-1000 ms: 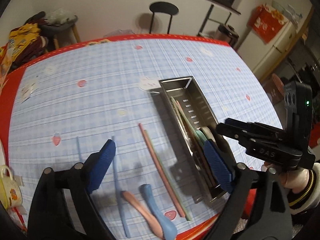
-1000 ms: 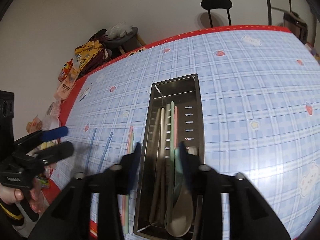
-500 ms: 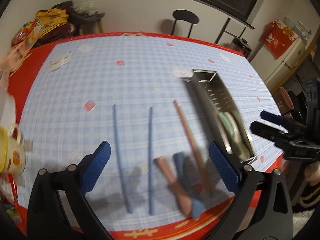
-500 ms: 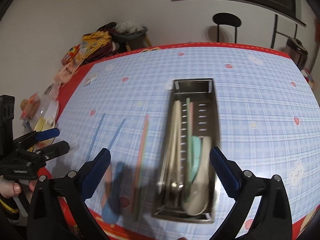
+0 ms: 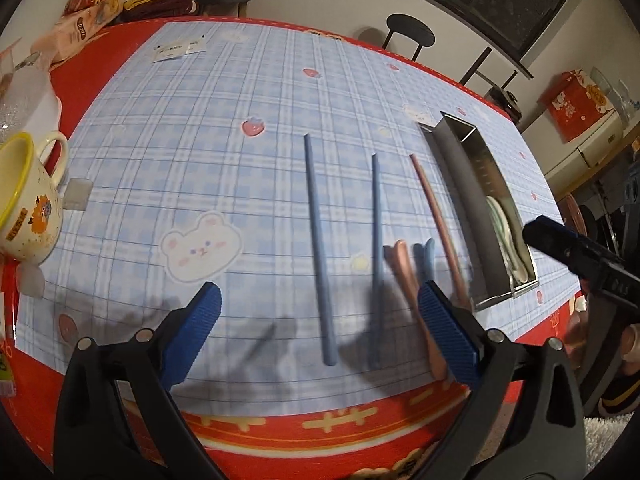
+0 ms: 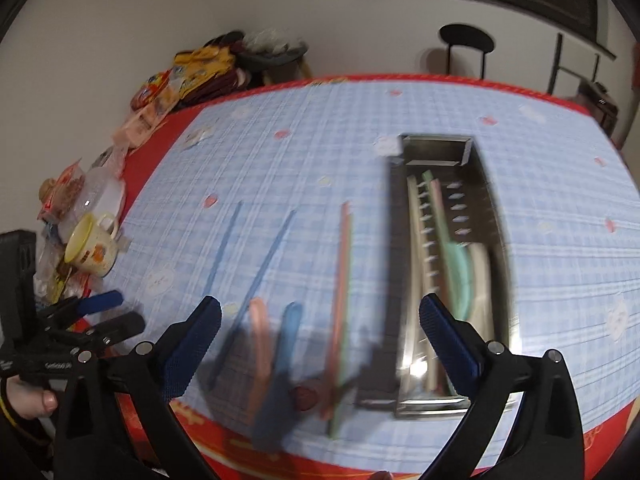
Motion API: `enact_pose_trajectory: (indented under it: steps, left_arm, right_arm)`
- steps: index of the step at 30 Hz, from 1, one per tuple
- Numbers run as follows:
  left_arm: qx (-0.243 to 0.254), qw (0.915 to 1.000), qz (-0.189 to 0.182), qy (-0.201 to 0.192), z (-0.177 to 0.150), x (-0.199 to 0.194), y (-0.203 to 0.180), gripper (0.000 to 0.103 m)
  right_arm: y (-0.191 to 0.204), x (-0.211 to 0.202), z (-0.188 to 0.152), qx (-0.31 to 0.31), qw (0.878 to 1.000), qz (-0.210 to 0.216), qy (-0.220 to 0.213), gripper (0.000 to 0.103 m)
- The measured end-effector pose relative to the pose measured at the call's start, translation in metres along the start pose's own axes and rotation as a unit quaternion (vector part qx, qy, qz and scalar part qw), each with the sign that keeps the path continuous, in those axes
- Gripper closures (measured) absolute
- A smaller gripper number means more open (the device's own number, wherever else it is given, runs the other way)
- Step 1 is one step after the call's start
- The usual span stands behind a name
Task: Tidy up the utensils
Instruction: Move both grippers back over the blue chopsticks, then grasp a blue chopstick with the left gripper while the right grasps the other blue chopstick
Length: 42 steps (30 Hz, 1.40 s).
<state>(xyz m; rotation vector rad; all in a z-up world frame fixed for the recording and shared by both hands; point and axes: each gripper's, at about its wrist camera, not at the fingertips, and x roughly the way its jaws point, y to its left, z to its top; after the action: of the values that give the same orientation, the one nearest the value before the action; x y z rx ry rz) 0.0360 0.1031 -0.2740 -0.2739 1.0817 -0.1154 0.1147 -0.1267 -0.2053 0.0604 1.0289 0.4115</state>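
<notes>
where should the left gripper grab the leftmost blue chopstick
Take the leftmost blue chopstick near its near end, coming straight down with the left gripper open, one of the fingers on each long side. It lies flat, running away from the gripper, and the gap to the second blue chopstick leaves room.

Black plastic tongs (image 5: 318, 338), blue ribbed pads (image 5: 448, 332), silver pivot screws; yellow-striped dark cuff, bare fingers.

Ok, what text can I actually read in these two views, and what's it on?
"1000", only roughly legible: pink snack bag.
Print on the mug: blurred, unreadable.
Paper slips: print too small to read.
Lettering on the left gripper body: blurred, unreadable.
</notes>
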Motion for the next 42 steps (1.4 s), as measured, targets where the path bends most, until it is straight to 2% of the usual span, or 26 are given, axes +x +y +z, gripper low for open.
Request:
enact_pose_trajectory:
  steps: [4, 7, 9, 10, 12, 14, 15, 17, 18, 20, 22, 26, 30, 33, 39, 42]
  left_arm:
    - [0.008, 1.0000, 0.001, 0.006, 0.004, 0.006, 0.010, 0.006]
    - [0.011, 0.9998, -0.004, 0.015, 0.004, 0.013, 0.016, 0.007]
    - [0.020, 0.9994, -0.013, 0.027, 0.005, 0.022, 0.015, 0.010]
    - [0.026, 0.9990, -0.016, 0.032, 0.005, 0.026, 0.014, 0.013]
    - [0.037, 0.9980, -0.022, 0.047, 0.007, 0.036, 0.010, 0.037]
    - [0.048, 0.9970, -0.028, 0.055, 0.010, 0.045, 0.006, 0.039]
    - [0.051, 0.9967, -0.032, 0.054, 0.012, 0.047, 0.005, 0.045]
    - [0.059, 0.9957, -0.044, 0.056, 0.016, 0.052, 0.002, 0.058]
    - [0.063, 0.9953, -0.047, 0.057, 0.017, 0.054, 0.000, 0.066]
    - [0.063, 0.9951, -0.051, 0.057, 0.019, 0.055, 0.001, 0.073]
    - [0.064, 0.9946, -0.057, 0.058, 0.018, 0.057, 0.003, 0.076]
    - [0.060, 0.9945, -0.060, 0.060, 0.015, 0.057, 0.011, 0.077]
    - [0.050, 0.9948, -0.063, 0.063, 0.013, 0.057, 0.021, 0.077]
    - [0.045, 0.9947, -0.067, 0.064, 0.012, 0.056, 0.027, 0.077]
    - [0.048, 0.9935, -0.079, 0.066, 0.013, 0.062, 0.024, 0.076]
    - [0.053, 0.9926, -0.085, 0.068, 0.014, 0.067, 0.019, 0.076]
  right_arm:
    - [0.015, 0.010, -0.005, -0.005, 1.000, -0.021, 0.016, 0.006]
    - [0.017, 0.017, -0.007, 0.018, 0.999, -0.012, 0.031, 0.006]
    - [0.021, 0.022, -0.009, 0.020, 0.999, -0.009, 0.039, 0.012]
    - [0.023, 0.024, -0.009, 0.019, 0.999, -0.006, 0.043, 0.019]
    - [0.027, 0.029, -0.010, 0.015, 0.998, -0.002, 0.053, 0.026]
    - [0.031, 0.034, -0.009, 0.014, 0.998, 0.007, 0.059, 0.039]
    - [0.034, 0.037, -0.009, 0.013, 0.998, 0.011, 0.062, 0.042]
    - [0.039, 0.042, -0.007, 0.010, 0.997, 0.022, 0.068, 0.062]
    - [0.044, 0.045, -0.007, 0.007, 0.997, 0.032, 0.074, 0.067]
    - [0.054, 0.052, -0.010, -0.004, 0.996, 0.041, 0.085, 0.081]
    - [0.067, 0.063, -0.015, -0.019, 0.993, 0.052, 0.104, 0.087]
    - [0.080, 0.084, -0.022, -0.022, 0.990, 0.048, 0.127, 0.087]
    - [0.081, 0.099, -0.023, -0.015, 0.991, 0.023, 0.132, 0.087]
    - [0.081, 0.109, -0.023, -0.014, 0.991, -0.005, 0.132, 0.087]
    - [0.088, 0.112, -0.020, -0.045, 0.992, -0.027, 0.115, 0.087]
    - [0.089, 0.112, -0.021, -0.058, 0.991, -0.037, 0.112, 0.092]
